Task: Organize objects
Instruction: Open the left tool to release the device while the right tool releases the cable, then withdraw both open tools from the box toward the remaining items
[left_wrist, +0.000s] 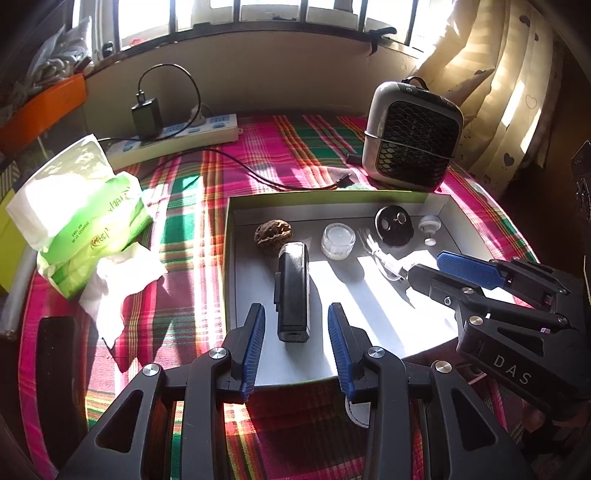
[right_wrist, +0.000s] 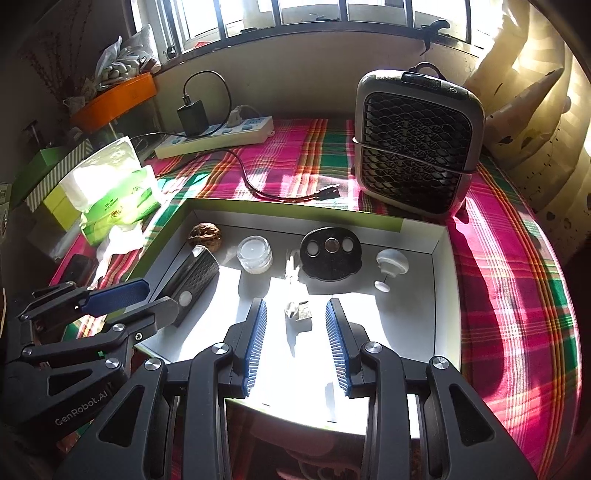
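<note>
While sunlight striped the plaid-covered worktop (left_wrist: 317, 136), both grippers hung over the near edge of a shallow white-lined box (left_wrist: 231, 258) that held every small object in view. The left gripper (left_wrist: 296, 345) had its blue-padded fingers (left_wrist: 255, 339) spread wide, with a black rectangular device (left_wrist: 293, 291) lying lengthwise just ahead of the gap between them, untouched and close to the box's left wall. The right gripper (right_wrist: 295, 343) also had its fingers (right_wrist: 337, 343) spread apart, pinching nothing, above a coiled white cable (right_wrist: 297, 295) with its metal plug on the sunlit floor of the box. Along the far wall stood a row: a walnut (right_wrist: 205, 233), a small clear jar (right_wrist: 255, 254), a black oval disc (right_wrist: 330, 253) with three round holes, and a white knob (right_wrist: 391, 263), each apart from its neighbour. Open floor lay between that row and the fingers, widest at the right side of the box below the knob. Outside the box, a grey desk fan (right_wrist: 417, 142) stood near its far right corner, a black power cord (left_wrist: 258, 175) ran along the cloth just beyond the far edge, and a green tissue pack (left_wrist: 85, 218) sat well to the left, in front of a white power strip (left_wrist: 192, 134).
</note>
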